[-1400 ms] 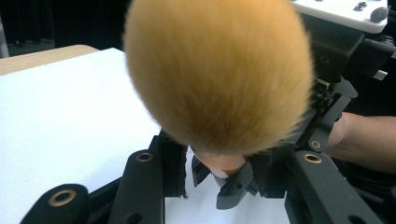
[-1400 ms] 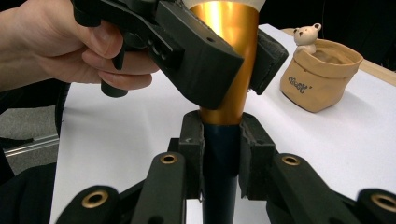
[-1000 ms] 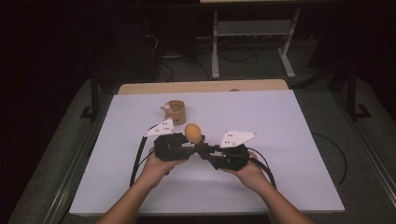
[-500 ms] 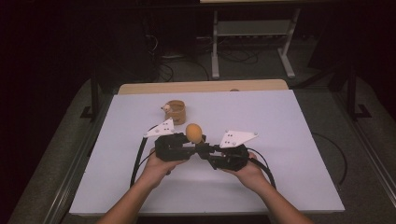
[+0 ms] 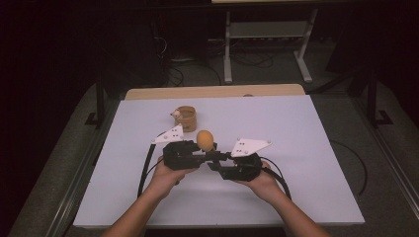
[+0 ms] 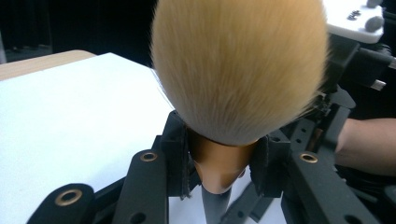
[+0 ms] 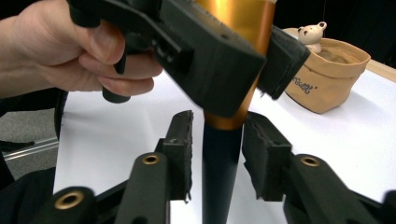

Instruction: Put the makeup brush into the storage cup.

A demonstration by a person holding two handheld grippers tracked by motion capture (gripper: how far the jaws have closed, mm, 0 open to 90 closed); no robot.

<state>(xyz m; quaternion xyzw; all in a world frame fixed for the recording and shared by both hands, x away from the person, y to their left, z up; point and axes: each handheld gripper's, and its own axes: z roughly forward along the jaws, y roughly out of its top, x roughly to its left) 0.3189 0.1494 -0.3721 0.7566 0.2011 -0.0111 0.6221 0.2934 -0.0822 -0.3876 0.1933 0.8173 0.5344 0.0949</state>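
A makeup brush stands upright over the white table, with a fluffy orange head [image 5: 205,140], a gold ferrule [image 6: 219,163] and a black handle [image 7: 222,177]. My left gripper [image 6: 222,158] is shut on the gold ferrule, both pads pressing on it. From the right, my right gripper [image 7: 219,149] faces the left gripper [image 7: 224,60]. Its jaws have just been opening, and its pads [image 7: 180,149] stand a little off the black handle between them. In the high view the left gripper [image 5: 190,154] and the right gripper [image 5: 225,165] meet nose to nose under the brush head.
A tan fabric pouch [image 5: 187,116] with a small toy bear [image 7: 312,32] at its rim stands behind the grippers. The white tabletop [image 5: 306,148] spreads to all sides, with a wooden strip [image 5: 212,92] along its far edge. Cables trail from both grippers.
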